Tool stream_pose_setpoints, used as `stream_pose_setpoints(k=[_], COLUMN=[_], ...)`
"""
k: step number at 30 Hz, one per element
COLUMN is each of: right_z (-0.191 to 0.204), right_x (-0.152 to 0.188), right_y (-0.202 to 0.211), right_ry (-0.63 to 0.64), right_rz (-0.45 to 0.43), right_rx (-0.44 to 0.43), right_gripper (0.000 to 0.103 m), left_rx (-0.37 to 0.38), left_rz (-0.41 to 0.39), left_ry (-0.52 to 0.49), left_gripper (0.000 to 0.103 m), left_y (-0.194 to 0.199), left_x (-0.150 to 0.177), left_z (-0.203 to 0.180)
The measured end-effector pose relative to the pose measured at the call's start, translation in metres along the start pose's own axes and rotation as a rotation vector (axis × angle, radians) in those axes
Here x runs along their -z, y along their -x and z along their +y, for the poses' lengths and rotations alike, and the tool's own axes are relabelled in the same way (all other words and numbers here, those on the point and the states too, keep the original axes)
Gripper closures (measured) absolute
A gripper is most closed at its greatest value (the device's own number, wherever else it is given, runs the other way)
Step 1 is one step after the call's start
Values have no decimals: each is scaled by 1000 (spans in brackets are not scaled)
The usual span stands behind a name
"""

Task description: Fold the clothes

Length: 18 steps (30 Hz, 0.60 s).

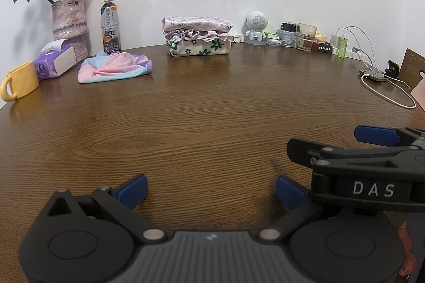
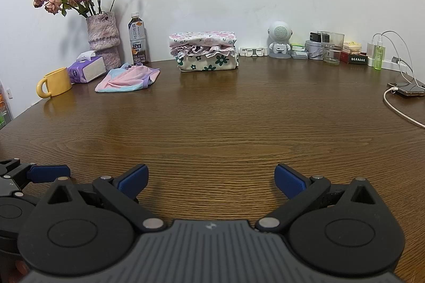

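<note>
A crumpled pink, light-blue and purple garment (image 1: 114, 67) lies unfolded at the far left of the brown wooden table (image 1: 202, 123); it also shows in the right wrist view (image 2: 127, 81). A stack of folded floral clothes (image 1: 198, 35) sits at the back middle against the wall, also seen in the right wrist view (image 2: 205, 50). My left gripper (image 1: 211, 188) is open and empty, low over the table's near side. My right gripper (image 2: 211, 180) is open and empty beside it; its body shows at the right of the left wrist view (image 1: 372, 171).
At the back left stand a yellow mug (image 2: 54, 82), a purple tissue pack (image 2: 86, 69), a vase of dried roses (image 2: 102, 37) and a tea bottle (image 2: 138, 40). A white speaker figure (image 2: 279, 40), glass jars (image 2: 332, 48), chargers and a phone on a cable (image 2: 405, 90) line the back right.
</note>
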State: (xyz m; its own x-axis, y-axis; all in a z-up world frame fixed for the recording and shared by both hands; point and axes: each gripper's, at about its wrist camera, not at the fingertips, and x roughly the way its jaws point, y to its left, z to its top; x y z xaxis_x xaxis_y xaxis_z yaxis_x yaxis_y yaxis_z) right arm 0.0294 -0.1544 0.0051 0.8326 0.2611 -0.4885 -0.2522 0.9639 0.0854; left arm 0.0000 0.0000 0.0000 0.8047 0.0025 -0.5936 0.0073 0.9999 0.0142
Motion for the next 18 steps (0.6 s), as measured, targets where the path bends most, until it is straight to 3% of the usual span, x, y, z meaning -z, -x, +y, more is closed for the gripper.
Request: stream_pose_setpoints(k=[18], right_z=[0], right_x=[2], right_y=[0], right_ry=[2], right_rz=[-3], right_rx=[-6], right_gripper=[0], left_rx=[2], left_rz=[0], left_ry=[0], left_gripper=[0], left_y=[0], left_x=[0], left_z=[1])
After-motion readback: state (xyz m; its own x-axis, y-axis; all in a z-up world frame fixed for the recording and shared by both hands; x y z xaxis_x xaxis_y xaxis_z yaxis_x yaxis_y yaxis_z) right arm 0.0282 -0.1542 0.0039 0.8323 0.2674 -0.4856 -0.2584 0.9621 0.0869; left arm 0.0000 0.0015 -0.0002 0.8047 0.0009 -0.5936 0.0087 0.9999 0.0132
